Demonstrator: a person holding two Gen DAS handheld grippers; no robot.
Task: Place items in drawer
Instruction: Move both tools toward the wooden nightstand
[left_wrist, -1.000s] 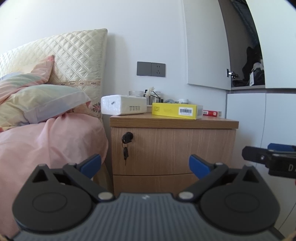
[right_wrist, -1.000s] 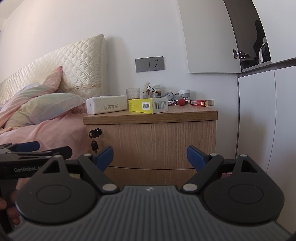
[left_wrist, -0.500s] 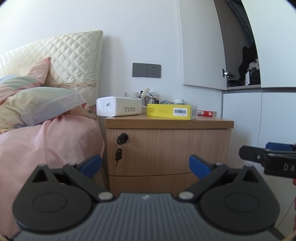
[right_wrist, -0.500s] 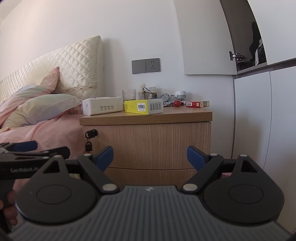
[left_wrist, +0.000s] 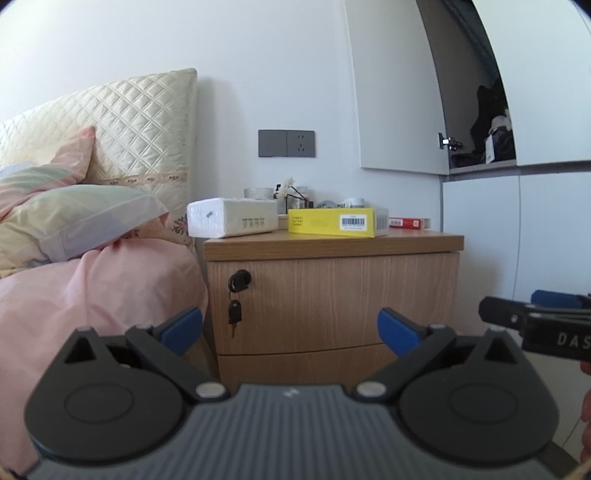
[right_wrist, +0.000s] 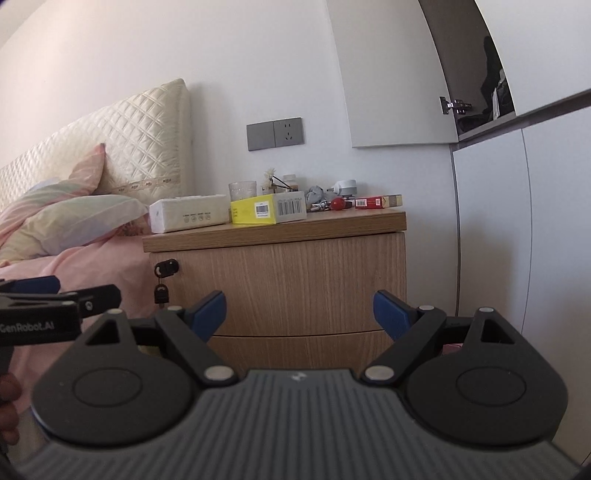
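left wrist | yellow box (left_wrist: 334, 221) barcoded, flat on nightstand (left_wrist: 332, 243) | drawer (left_wrist: 332, 295) closed

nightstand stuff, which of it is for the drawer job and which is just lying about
For the job:
- nightstand drawer, shut, key hanging from its lock
- yellow box
- tissue pack
- red packet
- left gripper and right gripper, both open and empty

Just lying about:
- pillows
- pink duvet
- wall socket
- open cupboard
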